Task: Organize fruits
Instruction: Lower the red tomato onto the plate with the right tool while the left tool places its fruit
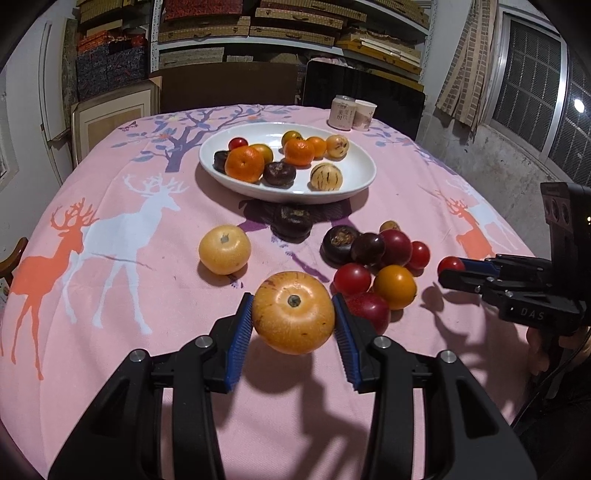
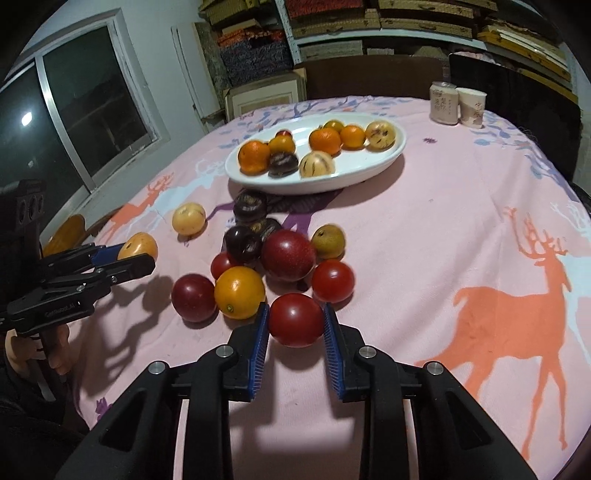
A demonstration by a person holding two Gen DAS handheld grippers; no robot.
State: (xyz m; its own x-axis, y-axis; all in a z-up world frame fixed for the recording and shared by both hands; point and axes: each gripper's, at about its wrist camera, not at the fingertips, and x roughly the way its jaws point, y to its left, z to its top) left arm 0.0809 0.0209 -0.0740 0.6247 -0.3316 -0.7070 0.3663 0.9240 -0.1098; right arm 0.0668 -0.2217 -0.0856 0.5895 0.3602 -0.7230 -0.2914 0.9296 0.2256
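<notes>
Left gripper (image 1: 293, 325) clamping orange-yellow fruit (image 1: 293, 316), right gripper (image 2: 295, 325) clamping red tomato (image 2: 295, 319)

"DAS" — right claw (image 1: 452, 271) body.

Tablecloth (image 1: 110, 332): I see pink fabric printed with orange and white deer and purple trees, covering the whole table.
Can (image 1: 341, 112): it stands at the far edge of the cloth, pale with printed characters I cannot read.
Paper cup (image 1: 365, 115): upright, just beside the can on its right.
Shelves (image 1: 295, 22): behind the table I see them stacked with flat woven boxes.
Window (image 1: 532, 96): dark panes behind a metal grille, to my right.
Curtain (image 1: 469, 66): brick-patterned, hanging beside that window.
</notes>
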